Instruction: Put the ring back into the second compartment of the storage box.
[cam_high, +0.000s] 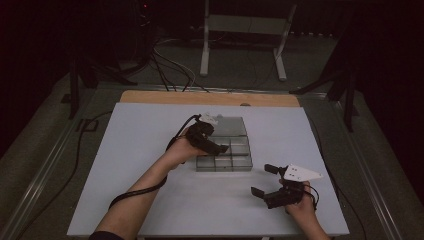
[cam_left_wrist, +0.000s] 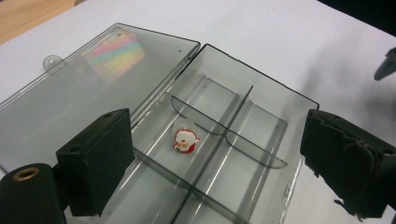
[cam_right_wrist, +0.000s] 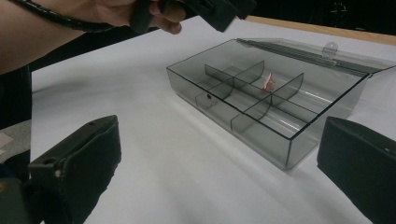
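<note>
A clear smoky plastic box (cam_high: 222, 165) with several divided compartments lies open on the white table, its lid (cam_high: 231, 125) folded flat behind it. A small red-and-white Santa figure (cam_left_wrist: 186, 141) lies in one middle compartment; in the right gripper view the figure (cam_right_wrist: 267, 83) stands out red behind a divider. My left gripper (cam_high: 220, 148) hovers open over the box (cam_left_wrist: 257, 71), with the figure below and between its jaws. My right gripper (cam_high: 265, 180) is open and holds nothing, low over the table, near and to the right of the box (cam_right_wrist: 224, 112).
The white board (cam_high: 150, 200) rests on a wooden tabletop (cam_high: 210, 98). Cables trail from both grippers; the left one (cam_high: 135, 190) runs along the forearm. The left hand and its gripper (cam_right_wrist: 205, 9) hang above the box. A metal frame (cam_high: 245, 30) stands on the floor beyond.
</note>
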